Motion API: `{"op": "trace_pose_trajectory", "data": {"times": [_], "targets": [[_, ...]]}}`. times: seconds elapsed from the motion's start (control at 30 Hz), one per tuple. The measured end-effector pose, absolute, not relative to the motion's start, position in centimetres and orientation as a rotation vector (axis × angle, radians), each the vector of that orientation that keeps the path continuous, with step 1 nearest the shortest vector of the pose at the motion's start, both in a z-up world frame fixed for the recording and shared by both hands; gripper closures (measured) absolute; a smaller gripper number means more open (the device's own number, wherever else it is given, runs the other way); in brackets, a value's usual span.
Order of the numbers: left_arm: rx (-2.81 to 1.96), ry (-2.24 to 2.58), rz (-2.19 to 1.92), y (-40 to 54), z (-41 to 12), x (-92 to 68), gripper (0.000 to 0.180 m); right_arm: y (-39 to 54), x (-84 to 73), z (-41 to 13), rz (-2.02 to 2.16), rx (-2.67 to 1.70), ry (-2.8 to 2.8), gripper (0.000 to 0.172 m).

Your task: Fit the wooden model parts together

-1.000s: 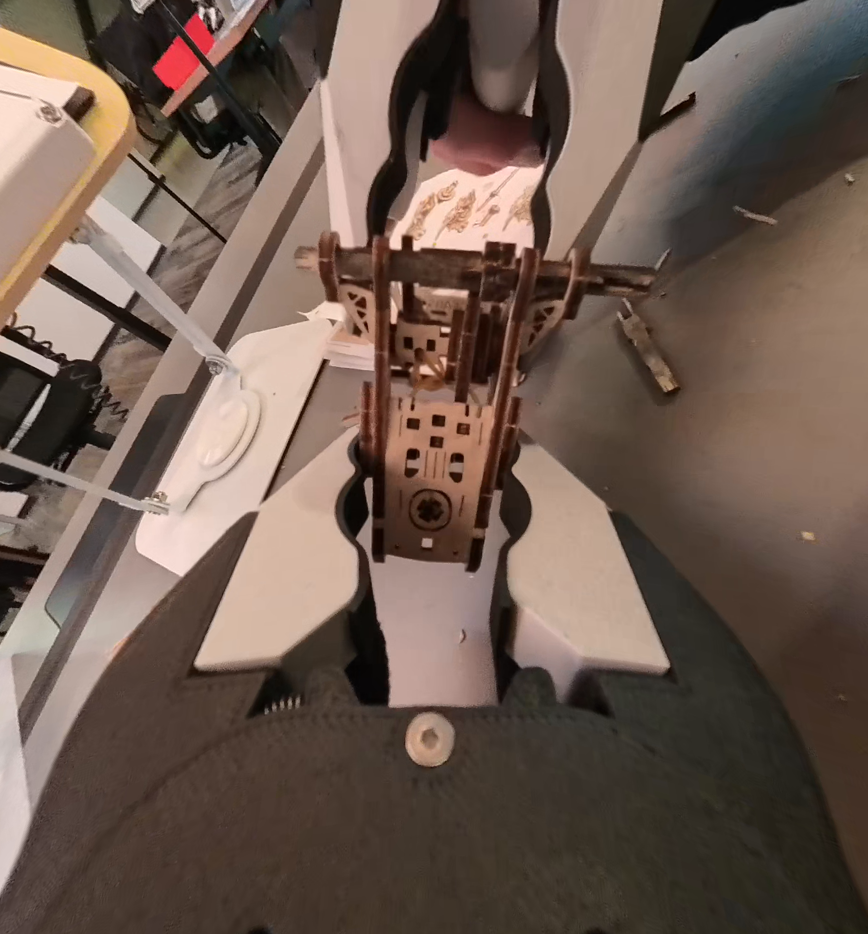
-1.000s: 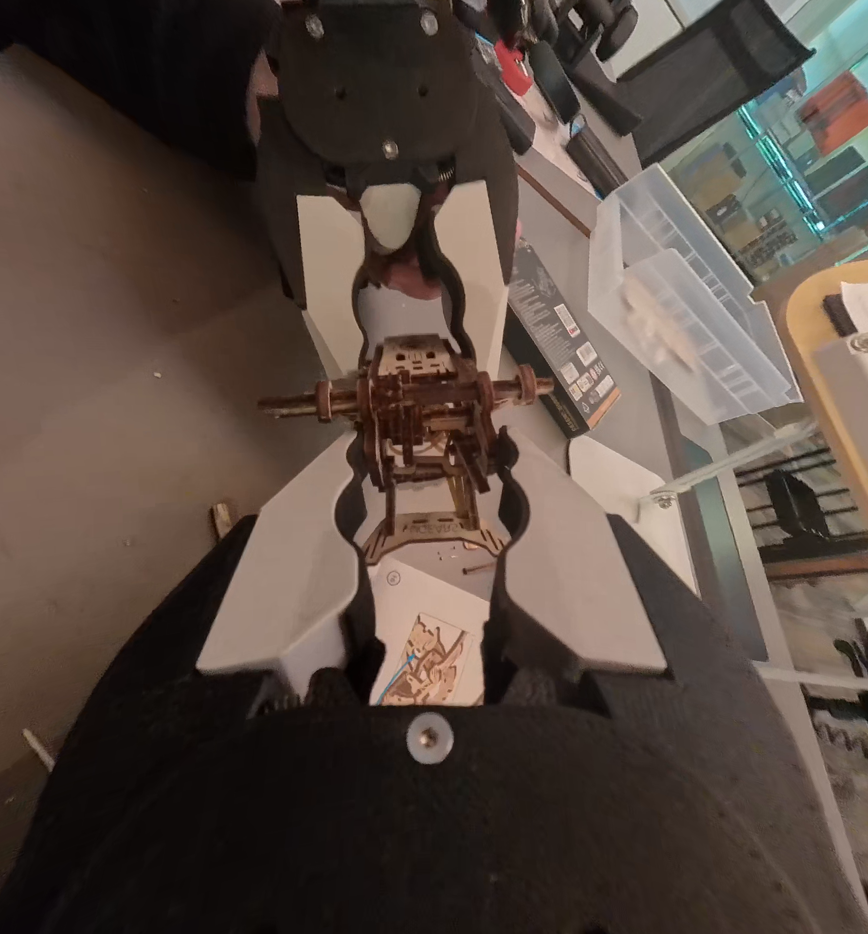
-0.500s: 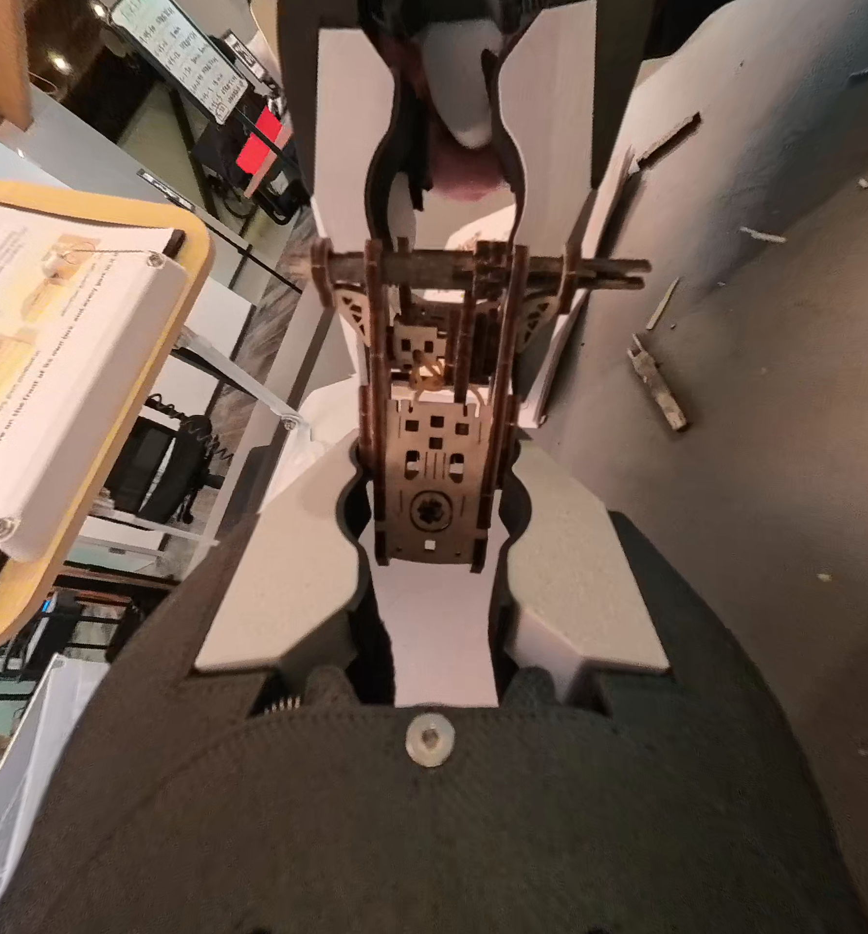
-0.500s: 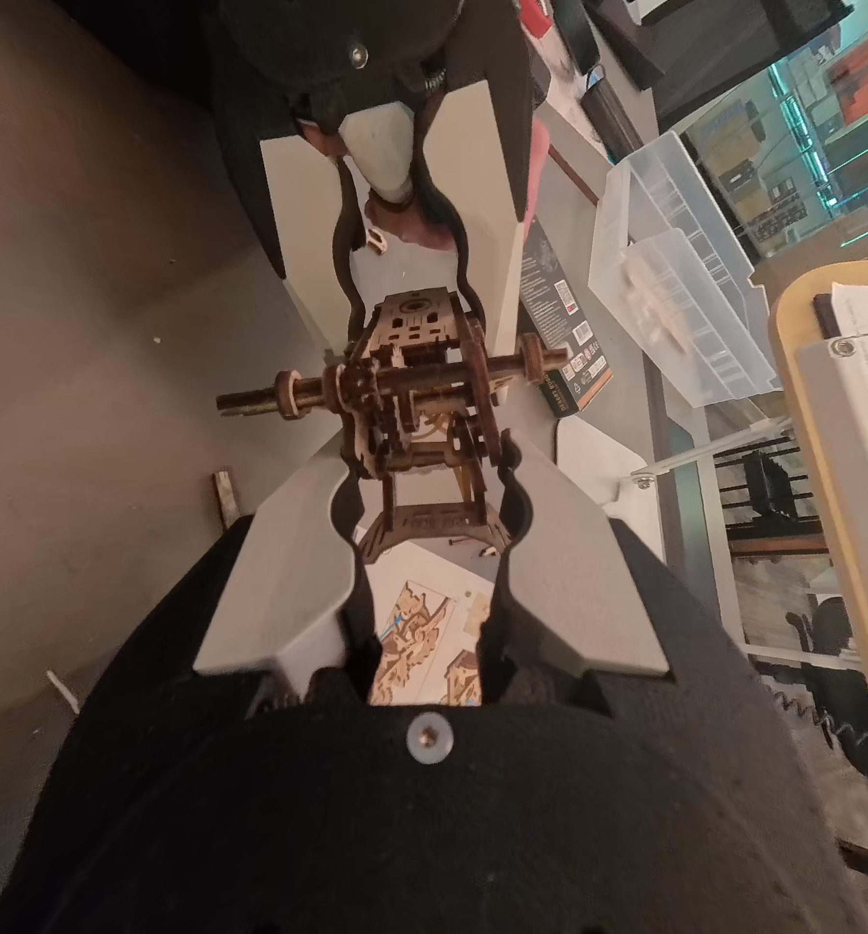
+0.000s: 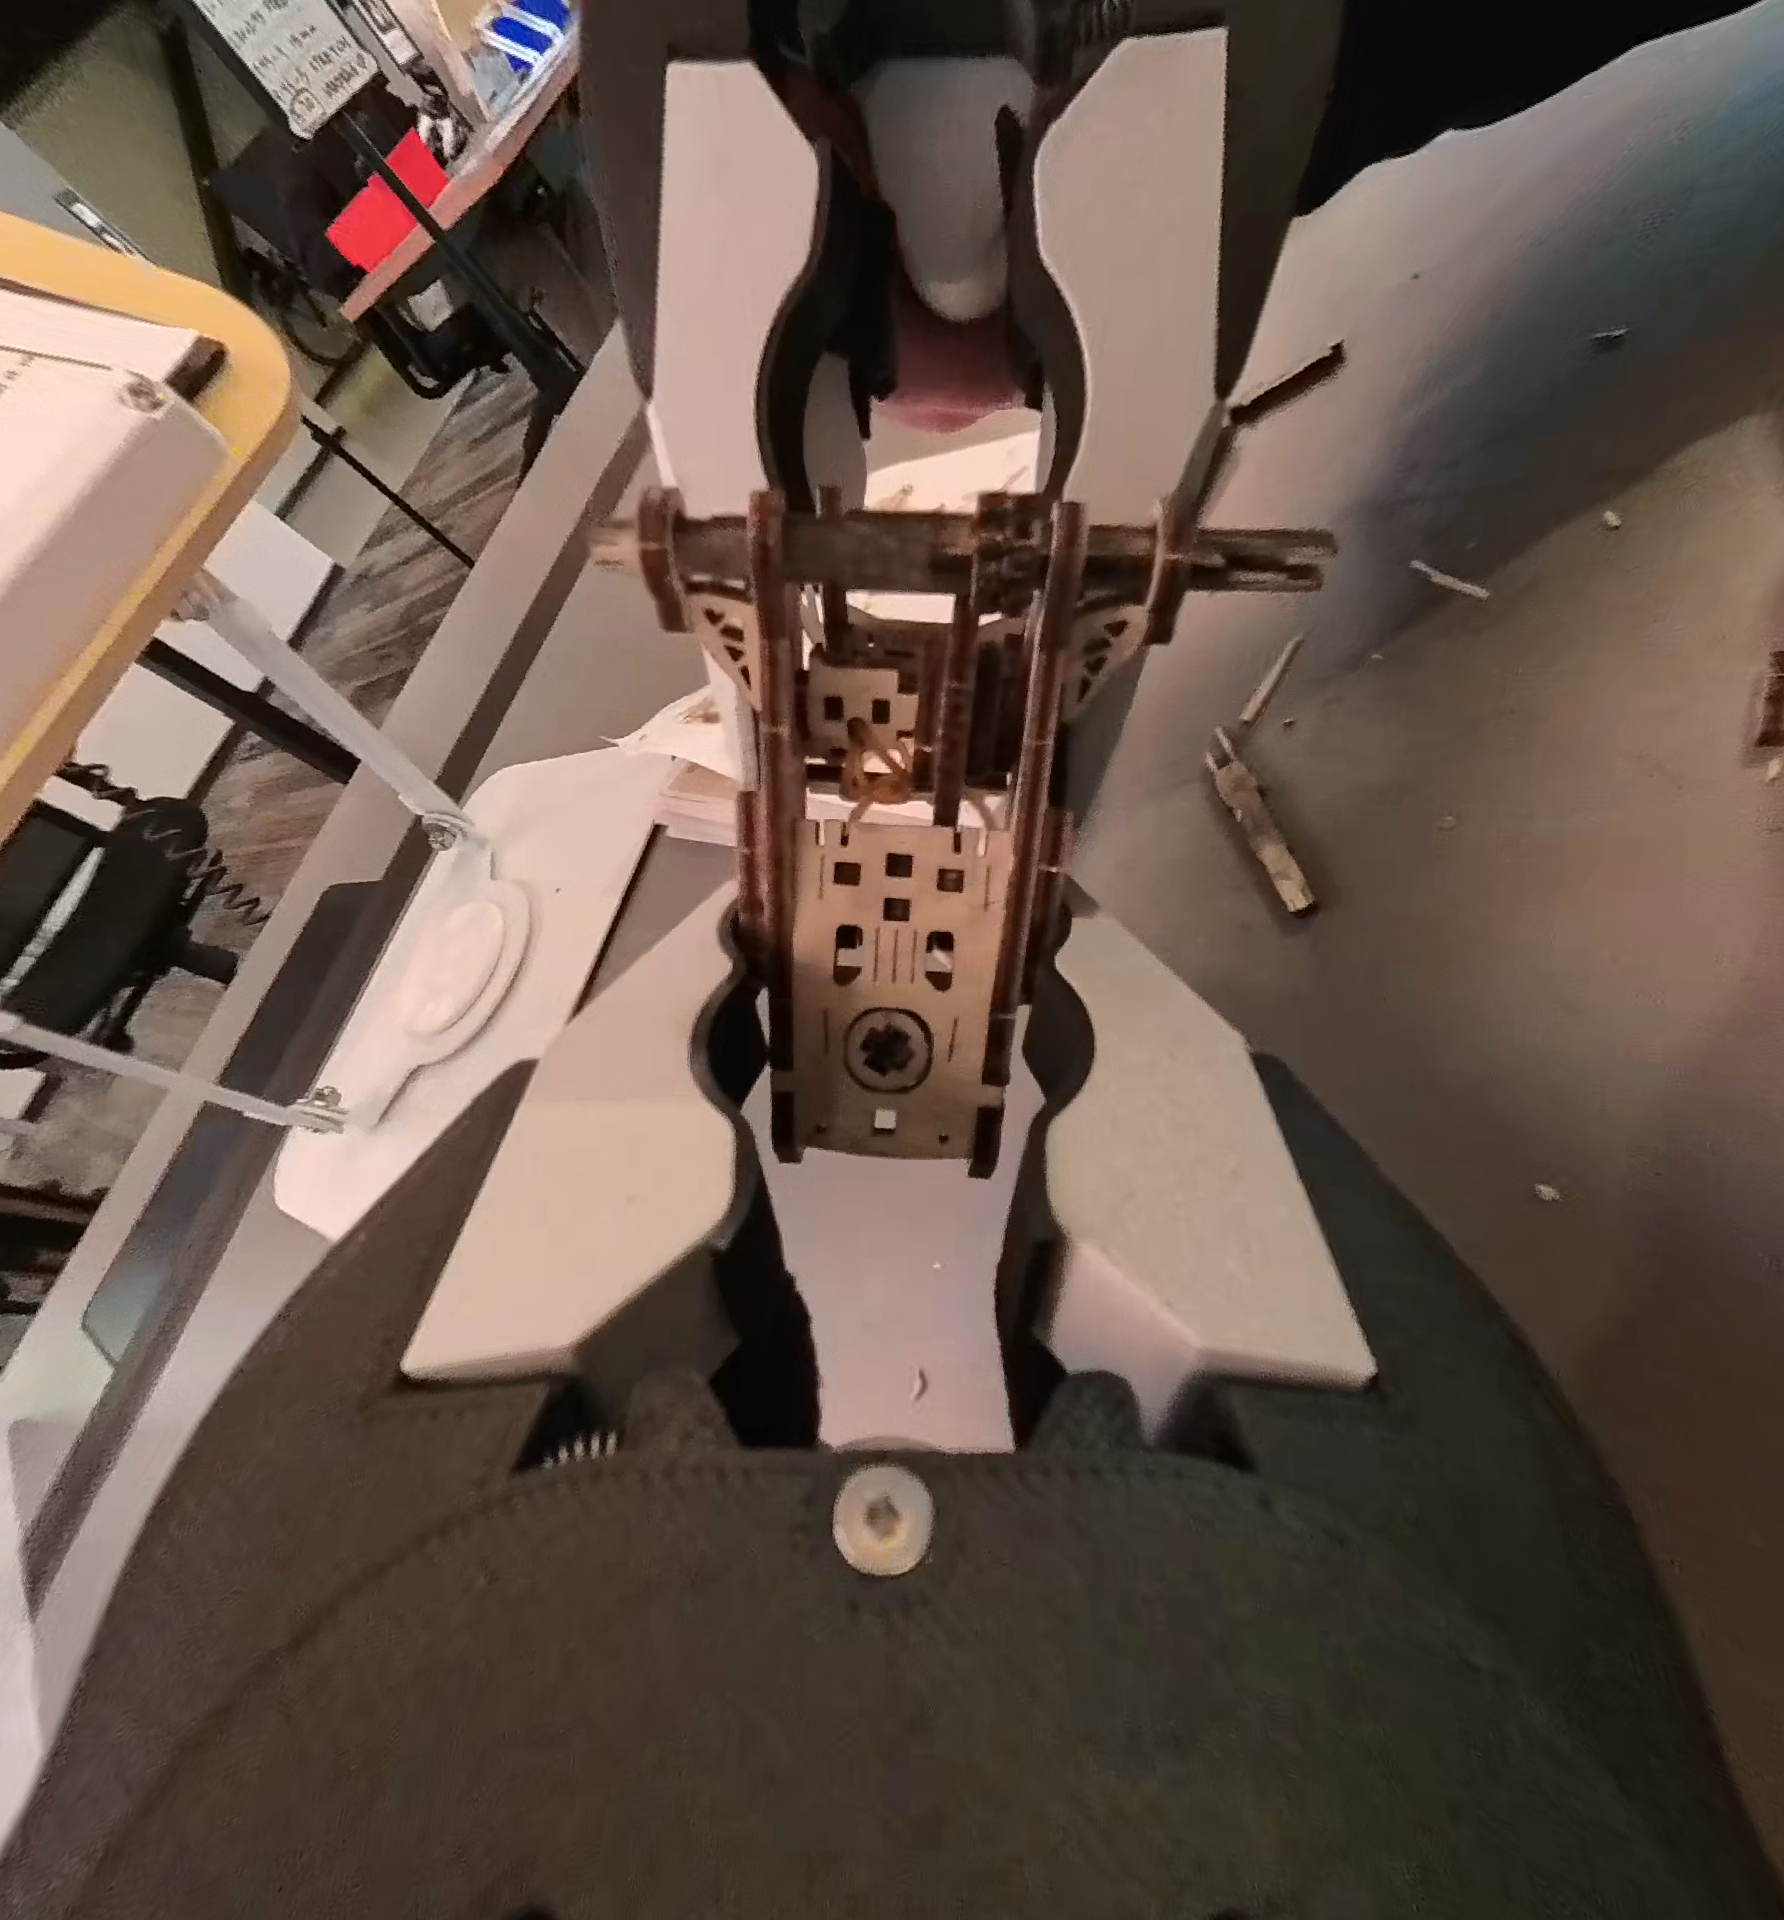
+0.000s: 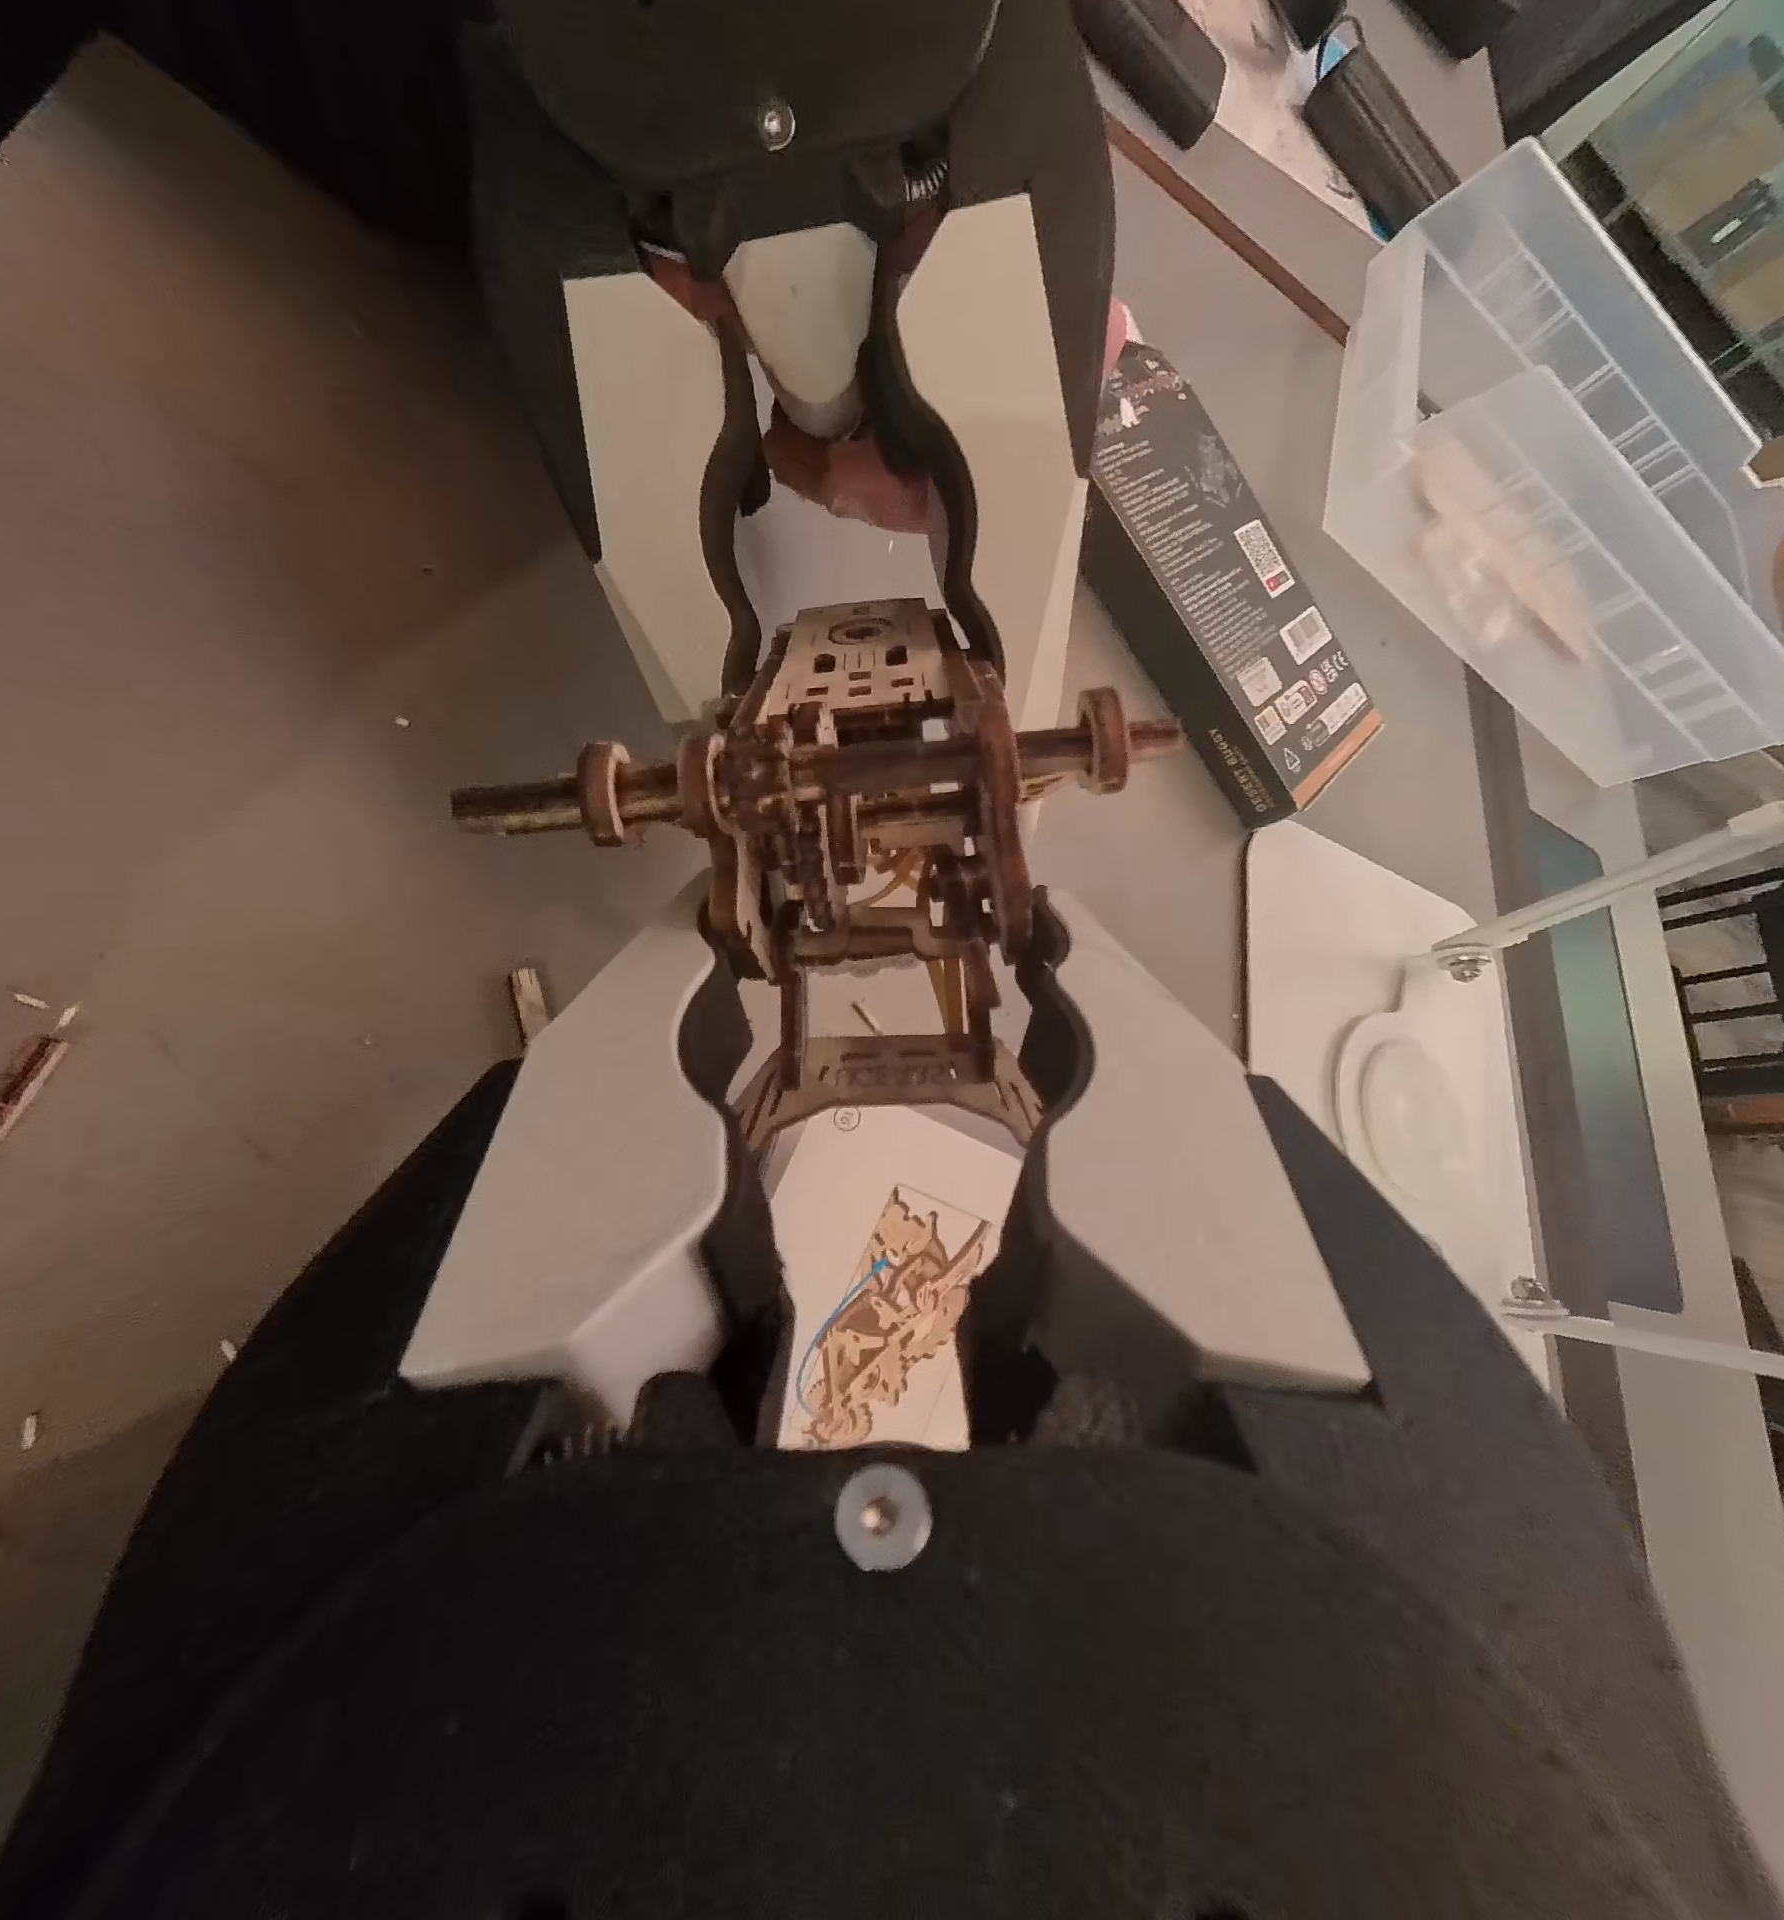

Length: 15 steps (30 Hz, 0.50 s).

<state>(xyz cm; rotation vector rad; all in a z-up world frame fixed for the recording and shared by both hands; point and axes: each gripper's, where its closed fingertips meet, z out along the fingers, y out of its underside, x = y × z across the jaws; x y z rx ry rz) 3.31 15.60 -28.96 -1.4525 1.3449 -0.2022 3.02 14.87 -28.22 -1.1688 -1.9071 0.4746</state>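
In the left wrist view, the left gripper (image 5: 893,935) pinches the wooden model (image 5: 893,904) by its flat, slotted end, both pads pressed against the model's side plates. The model is held up over the grey table (image 5: 1490,1039). Beyond the model, the right gripper (image 5: 919,488) faces this one and grips the model's far end, near the dark cross axle (image 5: 971,551). To the right of the model, loose wooden scraps (image 5: 1262,821) lie on the table; to its left sits a white stand base (image 5: 452,966)

In the right wrist view, the right gripper (image 6: 883,935) clamps the model (image 6: 857,810) at its gear end, fingers pressed on both sides. The axle (image 6: 555,800) sticks out left and right of the model. Beyond it the left gripper (image 6: 857,644) holds the opposite end. Under the model lies an instruction sheet (image 6: 877,1340); to the model's right stand a dark box (image 6: 1231,623) and a clear plastic organiser (image 6: 1553,468)
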Motion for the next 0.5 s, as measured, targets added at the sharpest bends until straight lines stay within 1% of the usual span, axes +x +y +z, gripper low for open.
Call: {"op": "trace_pose_trajectory", "data": {"times": [0.13,0.2,0.27,0.3,0.33,0.37,0.43,0.5], "targets": [[-1.449,1.307,-0.280,15.6,-28.4,3.1,0.133,14.8,2.7,-27.6,0.490,-1.177,-1.893,0.123],[-1.386,1.262,-0.248,15.8,-27.3,2.9,0.133,15.0,2.3,-26.3,0.403,-1.082,-1.881,0.122],[-1.378,1.229,-0.197,15.7,-26.3,2.4,0.129,14.8,1.9,-25.0,0.279,-0.959,-1.889,0.121],[-1.410,1.221,-0.234,15.5,-26.3,2.0,0.123,14.7,1.8,-24.6,0.218,-0.907,-1.891,0.121],[-1.468,1.220,-0.277,15.3,-26.8,1.4,0.116,14.6,1.7,-24.3,0.164,-0.863,-1.893,0.120],[-1.505,1.203,-0.327,15.1,-26.9,0.7,0.116,14.4,1.6,-23.9,0.124,-0.827,-1.889,0.120],[-1.553,1.116,-0.478,14.7,-26.0,-0.4,0.108,14.1,1.6,-23.1,0.047,-0.754,-1.880,0.120],[-1.602,1.019,-0.800,13.3,-24.6,-0.7,0.105,13.7,1.6,-22.6,-0.053,-0.667,-1.877,0.120]]}}
